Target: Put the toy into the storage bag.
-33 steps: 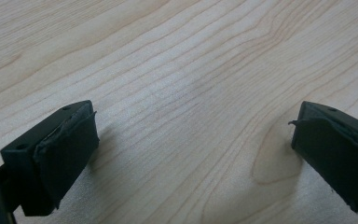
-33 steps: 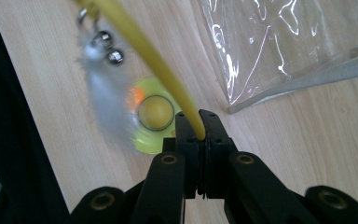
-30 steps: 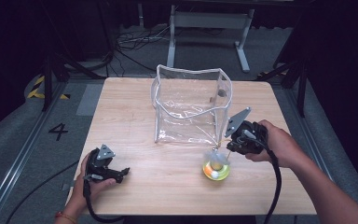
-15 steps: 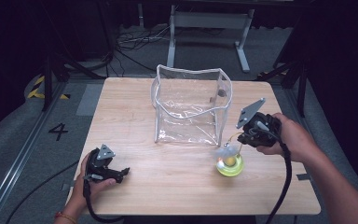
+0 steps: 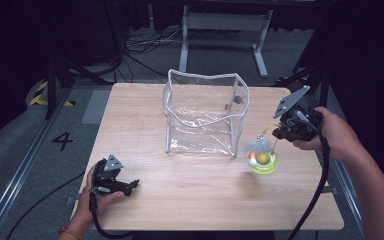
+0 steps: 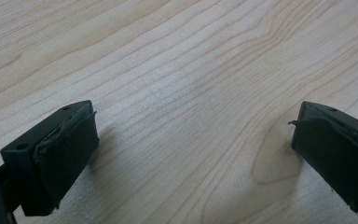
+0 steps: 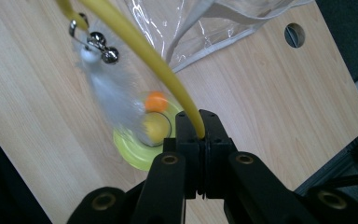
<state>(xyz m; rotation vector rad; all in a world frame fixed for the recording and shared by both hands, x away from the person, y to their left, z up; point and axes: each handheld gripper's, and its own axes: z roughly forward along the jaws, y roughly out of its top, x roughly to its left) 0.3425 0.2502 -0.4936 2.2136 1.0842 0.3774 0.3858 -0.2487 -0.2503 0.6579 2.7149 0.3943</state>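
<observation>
Resting low on the pale wooden table [image 5: 190,200] near its front-left corner, the left gripper [image 6: 191,154] lay in the person's left hand [image 5: 87,200] with jaws spread wide over bare wood. The right gripper [image 7: 198,135], raised at the table's right side, was clamped on a thin yellow wand [image 7: 140,46]. That wand arched toward the clear plastic bag [image 5: 205,115], dangling small bells [image 7: 100,46] and a white feather [image 7: 116,100] above a yellow-green round toy base [image 5: 263,161]. Dark carpet [image 5: 25,145] and cables [image 5: 140,42] surrounded the table.

Left gripper [image 6: 191,154]: jaws spread wide apart, nothing between them
Jaw pads [image 6: 67,156]: black, worn at the edges, low over the surface
Wooden tabletop [image 6: 182,70]: pale grain, bare ahead of the jaws and between them, faint shadows beside each pad
</observation>
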